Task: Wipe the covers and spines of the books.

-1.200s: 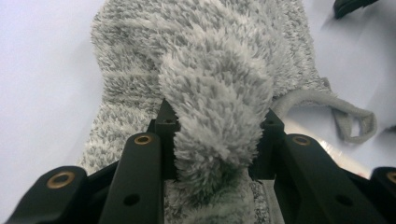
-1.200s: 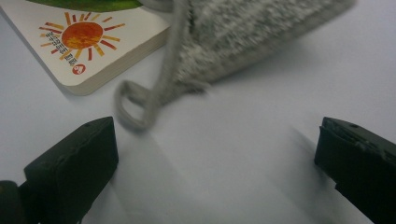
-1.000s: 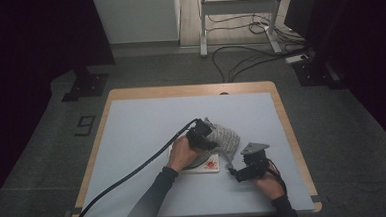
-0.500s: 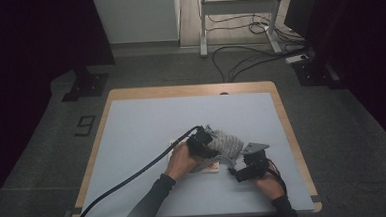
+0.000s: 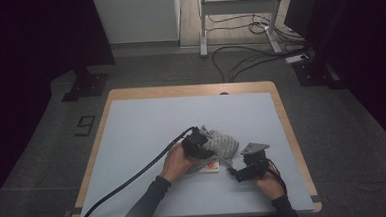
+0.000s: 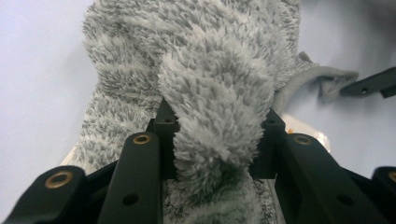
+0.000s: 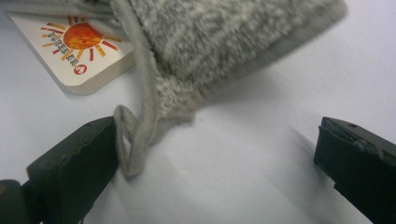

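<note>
High view: we see the worktop (image 5: pixel 132 131), pale blue w/ a wooden rim; both hands work near its front edge, right of centre.
Sock: fluffy grey sock (image 5: pixel 222 146), lying on the worktop btw. the two tools, toward the front edge.
Left tool: left tool (image 5: pixel 197 142) sits at the sock's left end; its cable trails off toward the worktop's front-left corner.
Left tool state: in the left gripper view we see the jaws clamped on a thick fold of the sock (image 6: pixel 219 93), pads pressing both sides of the fluff, so it's gripping the sock.
Right tool: right tool (image 5: pixel 237 172) is just right of the sock, closer to the front edge, grey plate on top.
Right tool state: in the right gripper view its jaws stand wide apart, not clamped on anything. One jaw touches a thin grey loop (image 7: pixel 133 140) at the sock's edge; other jaw is well apart from the fabric, bare worktop (image 7: pixel 261 154) btw. them.
Card: white card (image 7: pixel 79 51) w/ an orange sun print, lying flat on the worktop, partly under the sock (image 7: pixel 224 42); in the high view we see it (image 5: pixel 210 166) poking out at the sock's front side.
Blur: sock in the right gripper view is soft, so we can't tell its knit there.
Surroundings: dark floor w/ cables beyond the worktop's far edge.
</note>
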The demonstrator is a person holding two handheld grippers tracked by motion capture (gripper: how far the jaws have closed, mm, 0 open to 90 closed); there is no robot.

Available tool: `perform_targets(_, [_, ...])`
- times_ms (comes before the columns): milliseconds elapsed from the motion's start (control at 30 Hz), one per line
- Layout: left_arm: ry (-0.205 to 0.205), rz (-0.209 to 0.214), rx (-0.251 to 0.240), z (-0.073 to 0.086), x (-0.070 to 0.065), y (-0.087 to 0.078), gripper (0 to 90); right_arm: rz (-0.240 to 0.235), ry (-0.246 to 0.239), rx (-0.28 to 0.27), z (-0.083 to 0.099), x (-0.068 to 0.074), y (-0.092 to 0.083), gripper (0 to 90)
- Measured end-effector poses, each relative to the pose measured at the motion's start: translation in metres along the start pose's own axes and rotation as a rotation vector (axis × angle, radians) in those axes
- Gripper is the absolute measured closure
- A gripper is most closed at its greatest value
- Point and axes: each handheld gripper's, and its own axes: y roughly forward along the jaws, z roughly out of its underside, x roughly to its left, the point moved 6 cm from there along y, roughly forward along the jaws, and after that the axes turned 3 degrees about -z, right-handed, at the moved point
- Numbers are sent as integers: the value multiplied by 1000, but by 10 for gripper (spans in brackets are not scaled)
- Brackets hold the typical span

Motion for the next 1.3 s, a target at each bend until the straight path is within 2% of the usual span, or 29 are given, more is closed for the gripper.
perform_targets(767, [-100, -55, -3, 53, 41, -39, 624, 1, 3, 1, 0, 0, 0, 0])
perform_targets(1300, [-151, -103, 5, 82, 60, -62, 622, 1, 3, 1, 0, 0, 0, 0])
